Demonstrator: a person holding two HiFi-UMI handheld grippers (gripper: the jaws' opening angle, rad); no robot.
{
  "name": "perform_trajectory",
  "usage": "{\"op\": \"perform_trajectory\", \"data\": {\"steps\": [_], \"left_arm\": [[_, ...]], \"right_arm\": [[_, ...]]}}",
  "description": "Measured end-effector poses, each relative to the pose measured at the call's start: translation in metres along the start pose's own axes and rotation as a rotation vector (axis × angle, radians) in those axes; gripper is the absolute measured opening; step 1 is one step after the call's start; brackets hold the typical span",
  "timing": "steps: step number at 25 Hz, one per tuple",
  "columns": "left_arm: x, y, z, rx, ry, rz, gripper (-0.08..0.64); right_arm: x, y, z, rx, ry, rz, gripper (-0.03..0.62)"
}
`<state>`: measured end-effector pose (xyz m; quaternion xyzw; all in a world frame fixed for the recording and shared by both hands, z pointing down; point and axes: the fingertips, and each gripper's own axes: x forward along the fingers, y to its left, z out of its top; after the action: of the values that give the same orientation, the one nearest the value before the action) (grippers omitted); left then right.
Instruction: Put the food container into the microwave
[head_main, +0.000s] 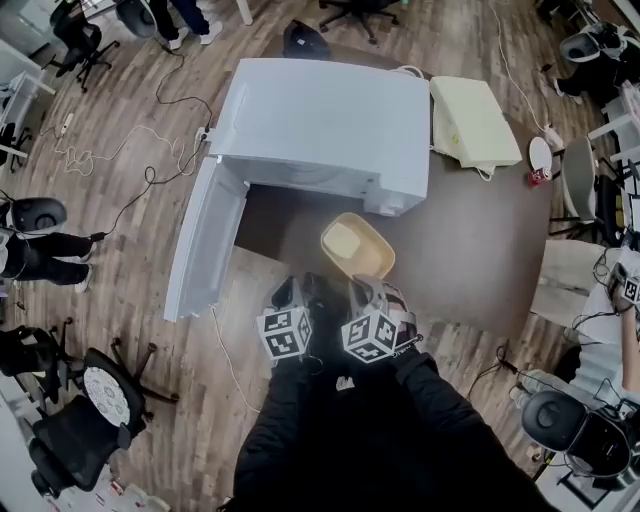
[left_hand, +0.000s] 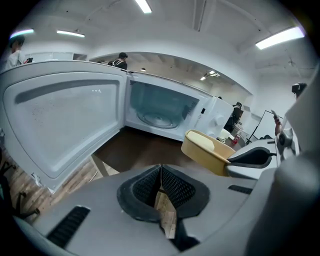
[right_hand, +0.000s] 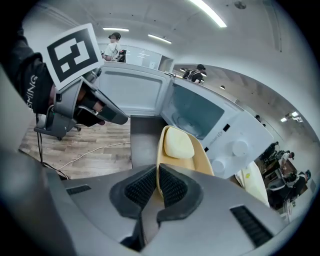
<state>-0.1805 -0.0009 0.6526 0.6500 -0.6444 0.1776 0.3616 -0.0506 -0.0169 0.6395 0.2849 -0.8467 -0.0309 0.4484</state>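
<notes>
A white microwave (head_main: 320, 125) stands on a brown table (head_main: 480, 250), its door (head_main: 205, 240) swung wide open to the left. The cavity with a glass turntable (left_hand: 159, 119) faces me. My right gripper (right_hand: 157, 182) is shut on the near rim of a tan food container (right_hand: 182, 150), which holds a pale yellow block (right_hand: 178, 142). The container (head_main: 356, 247) hangs just in front of the microwave's opening, towards the control-panel side. My left gripper (left_hand: 160, 172) is shut with nothing between its pads, close beside the right gripper (head_main: 365, 290) on its left.
A cream flat box (head_main: 472, 122) lies on the table right of the microwave, with a small white and red item (head_main: 540, 160) beyond it. Cables (head_main: 150, 150) trail over the wooden floor on the left. Office chairs (head_main: 75, 420) and seated people ring the table.
</notes>
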Motion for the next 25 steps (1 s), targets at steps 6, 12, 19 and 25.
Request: {"op": "perform_trajectory", "data": {"steps": [6, 12, 19, 25], "left_arm": [[0.005, 0.033, 0.017, -0.035, -0.017, 0.024, 0.037], [0.021, 0.055, 0.039, -0.044, -0.029, 0.023, 0.037], [0.051, 0.071, 0.066, -0.039, -0.024, 0.001, 0.037], [0.078, 0.081, 0.092, -0.021, -0.019, -0.025, 0.037]], "right_arm": [[0.025, 0.001, 0.043, -0.061, -0.032, 0.029, 0.034], [0.057, -0.011, 0.074, -0.095, -0.047, 0.026, 0.034], [0.103, -0.041, 0.106, -0.109, -0.053, -0.002, 0.034], [0.141, -0.069, 0.129, -0.101, -0.049, -0.031, 0.034]]}}
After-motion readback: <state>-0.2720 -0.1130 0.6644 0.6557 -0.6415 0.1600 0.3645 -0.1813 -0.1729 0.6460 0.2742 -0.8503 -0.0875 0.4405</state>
